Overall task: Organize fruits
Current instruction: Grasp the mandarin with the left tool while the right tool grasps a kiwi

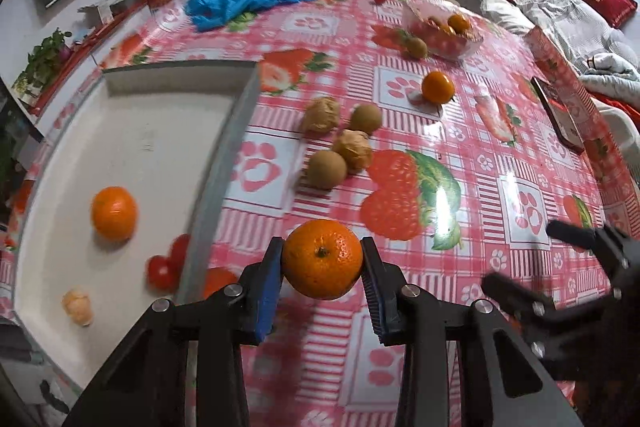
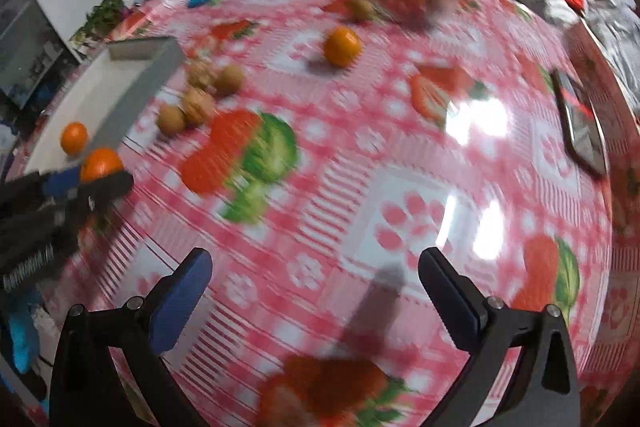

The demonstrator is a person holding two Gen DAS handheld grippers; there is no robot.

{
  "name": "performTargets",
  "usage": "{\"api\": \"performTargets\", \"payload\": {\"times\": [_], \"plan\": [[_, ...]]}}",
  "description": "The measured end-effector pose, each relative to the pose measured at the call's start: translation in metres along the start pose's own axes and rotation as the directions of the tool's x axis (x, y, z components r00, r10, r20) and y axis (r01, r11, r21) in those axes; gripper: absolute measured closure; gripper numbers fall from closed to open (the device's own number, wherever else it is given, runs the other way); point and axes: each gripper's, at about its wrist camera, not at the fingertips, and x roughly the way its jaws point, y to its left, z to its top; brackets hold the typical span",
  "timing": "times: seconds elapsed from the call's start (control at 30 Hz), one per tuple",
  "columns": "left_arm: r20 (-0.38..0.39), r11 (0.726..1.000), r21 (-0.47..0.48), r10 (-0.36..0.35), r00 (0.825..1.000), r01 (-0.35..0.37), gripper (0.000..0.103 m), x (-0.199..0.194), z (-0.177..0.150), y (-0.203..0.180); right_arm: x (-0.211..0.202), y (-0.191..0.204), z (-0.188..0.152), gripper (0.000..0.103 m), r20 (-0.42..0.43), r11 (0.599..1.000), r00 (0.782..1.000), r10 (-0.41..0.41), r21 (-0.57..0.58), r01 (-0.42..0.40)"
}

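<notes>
My left gripper (image 1: 322, 261) is shut on an orange tangerine (image 1: 322, 259), held above the table just right of the white tray's grey rim (image 1: 224, 163). The tray holds another tangerine (image 1: 114, 213), red tomatoes (image 1: 166, 263) and a pale peeled piece (image 1: 77, 307). Kiwis (image 1: 326, 169) and walnuts (image 1: 353, 149) lie in a cluster beyond. One more tangerine (image 1: 438, 87) sits farther back. My right gripper (image 2: 316, 279) is open and empty over the tablecloth; it also shows in the left wrist view (image 1: 520, 259). The left gripper with its tangerine (image 2: 100, 163) shows at the right view's left.
A clear plastic container (image 1: 442, 27) with tangerines and tomatoes stands at the back, a kiwi (image 1: 416, 47) beside it. A blue plastic bag (image 1: 240, 1) lies at the back left. A dark phone (image 1: 560, 115) lies at the right edge. Red boxes line the far side.
</notes>
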Motion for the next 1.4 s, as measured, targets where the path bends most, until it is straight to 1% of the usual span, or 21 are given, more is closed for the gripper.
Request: {"api": "performTargets", "payload": {"times": [0.13,0.2,0.27,0.3,0.37,0.47,0.57,0.73,0.9,1.0,1.03,1.07,1.23,1.4], "plan": [[0.028,1.0,-0.008,0.009,1.0,-0.008,0.064,-0.013,-0.002,0.015,0.008,0.023,0.026,0.001,0.005,0.999,0.999,0.052,-0.011,-0.052],[0.035,1.0,-0.017,0.016,0.999,-0.016,0.064,-0.018,-0.003,0.024,0.014,0.034,0.038,0.006,0.014,0.998,0.998,0.062,-0.014,-0.062],[0.044,0.999,-0.025,0.027,0.999,-0.026,0.064,-0.022,-0.006,0.034,0.022,0.042,0.048,0.013,0.006,0.996,0.996,0.083,-0.006,-0.083],[0.048,0.999,-0.029,0.036,0.998,-0.035,0.064,-0.024,-0.007,0.039,0.026,0.047,0.053,0.014,0.001,0.995,0.995,0.096,-0.003,-0.096],[0.053,0.998,-0.038,0.048,0.997,-0.046,0.064,-0.027,-0.008,0.049,0.033,0.057,0.058,0.022,-0.011,0.994,0.994,0.109,-0.011,-0.109],[0.058,0.997,-0.058,0.055,0.997,-0.052,0.064,-0.029,-0.01,0.062,0.043,0.075,0.06,0.03,-0.039,0.991,0.991,0.131,-0.029,-0.132],[0.063,0.996,-0.069,0.064,0.996,-0.06,0.064,-0.031,-0.012,0.071,0.05,0.087,0.061,0.036,-0.046,0.989,0.989,0.14,-0.039,-0.142],[0.063,0.995,-0.083,0.068,0.996,-0.063,0.064,-0.031,-0.014,0.08,0.054,0.096,0.068,0.037,-0.023,0.991,0.991,0.129,-0.035,-0.129],[0.063,0.994,-0.084,0.074,0.995,-0.069,0.064,-0.031,-0.017,0.083,0.059,0.106,0.076,0.044,-0.023,0.992,0.992,0.123,-0.038,-0.123],[0.063,0.994,-0.084,0.078,0.995,-0.072,0.064,-0.031,-0.017,0.085,0.059,0.112,0.075,0.057,-0.017,0.993,0.995,0.102,-0.061,-0.103],[0.063,0.994,-0.085,0.078,0.995,-0.073,0.064,-0.031,-0.018,0.086,0.059,0.114,0.075,0.068,-0.014,0.993,0.995,0.098,-0.067,-0.099],[0.064,0.993,-0.087,0.08,0.995,-0.074,0.064,-0.032,-0.018,0.087,0.059,0.115,0.075,0.073,-0.012,0.992,0.995,0.101,-0.071,-0.101],[0.064,0.992,-0.096,0.085,0.994,-0.079,0.064,-0.032,-0.018,0.093,0.052,0.111,0.074,0.073,-0.003,0.991,0.993,0.118,-0.06,-0.118],[0.068,0.992,-0.101,0.084,0.994,-0.077,0.064,-0.032,-0.017,0.097,0.031,0.11,0.075,0.073,0.029,0.986,0.988,0.153,-0.07,-0.151]]}}
